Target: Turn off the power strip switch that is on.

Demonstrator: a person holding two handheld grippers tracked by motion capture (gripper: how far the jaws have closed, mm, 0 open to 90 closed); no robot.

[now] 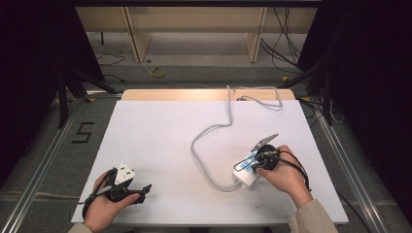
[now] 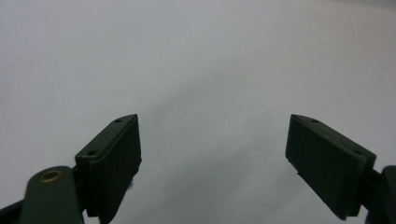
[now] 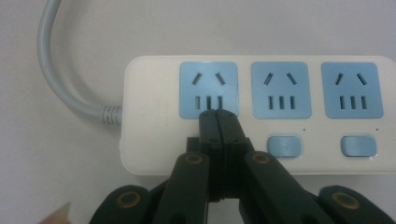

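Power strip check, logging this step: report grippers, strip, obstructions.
Right gripper shut, tips over white power strip with blue sockets, at its first switch. Left gripper open, idle over white table. Grey cord clear.

From above my side, the high view looks forward and down across the whole worktop (image 1: 160,141). My two gripper views ride close along my jaws; the right one shares the power strip (image 3: 252,114) with it.

Closed hand-held gripper (image 3: 218,113) tip at white power strip's (image 3: 149,116) first blue socket (image 3: 208,81)
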